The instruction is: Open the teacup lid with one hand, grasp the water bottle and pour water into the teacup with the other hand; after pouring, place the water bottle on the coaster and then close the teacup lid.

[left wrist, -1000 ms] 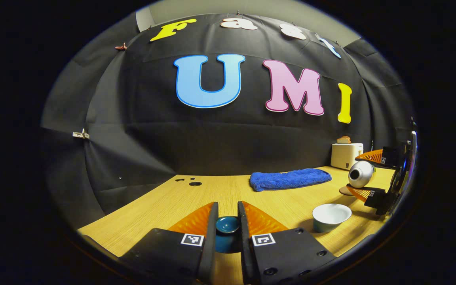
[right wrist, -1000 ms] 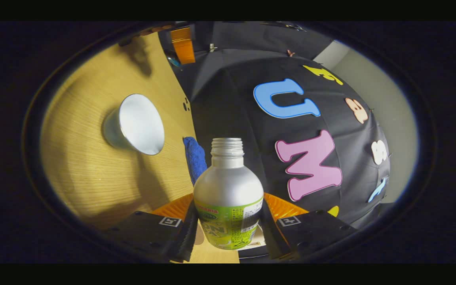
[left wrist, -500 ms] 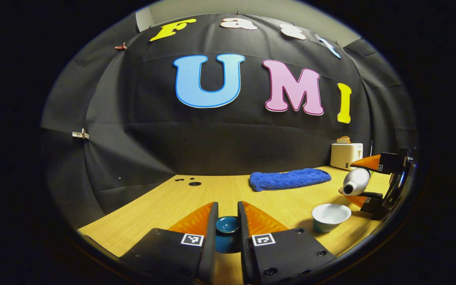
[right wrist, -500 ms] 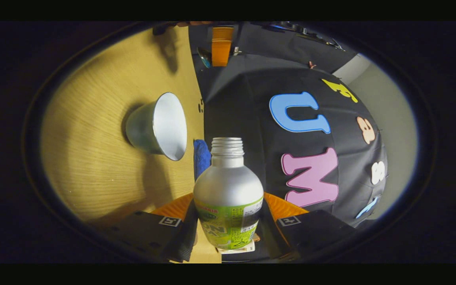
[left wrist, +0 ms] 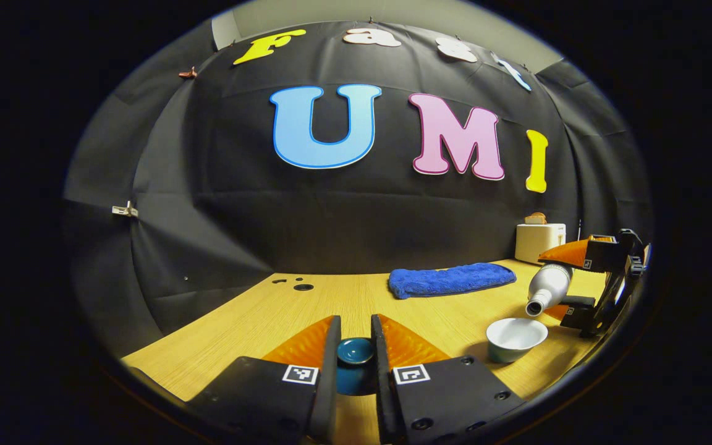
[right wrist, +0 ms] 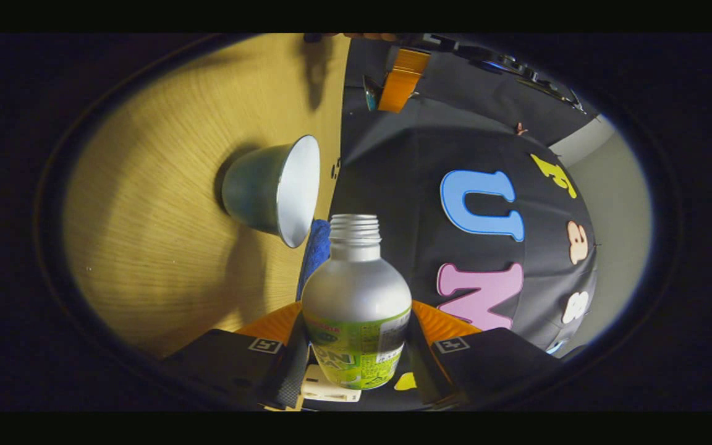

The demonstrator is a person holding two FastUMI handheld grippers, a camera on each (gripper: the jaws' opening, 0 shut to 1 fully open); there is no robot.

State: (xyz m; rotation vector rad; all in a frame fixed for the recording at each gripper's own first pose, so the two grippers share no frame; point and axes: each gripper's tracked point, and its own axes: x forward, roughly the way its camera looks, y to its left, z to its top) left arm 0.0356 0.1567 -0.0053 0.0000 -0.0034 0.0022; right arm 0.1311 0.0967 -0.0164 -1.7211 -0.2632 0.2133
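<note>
My left gripper (left wrist: pixel 356 346) is shut on the dark blue teacup lid (left wrist: pixel 355 351), held just above the wooden table (left wrist: pixel 331 303). The open teacup (left wrist: pixel 515 339), white inside, stands at the right in the left gripper view. My right gripper (right wrist: pixel 356 337) is shut on a silver water bottle (right wrist: pixel 356 303) with a green label and no cap. The bottle (left wrist: pixel 546 287) is tipped on its side, its mouth pointing down towards the teacup's rim. The teacup (right wrist: pixel 272 188) appears sideways, left of the bottle's neck, in the right gripper view. No water stream is visible.
A blue towel (left wrist: pixel 445 279) lies at the back of the table by the wall. A white toaster (left wrist: pixel 538 242) stands at the back right. Two small holes (left wrist: pixel 297 285) sit in the tabletop at the back left.
The right gripper has tilted the bottle further, so its mouth now points down over the teacup's rim. The left gripper and lid have stayed still.
</note>
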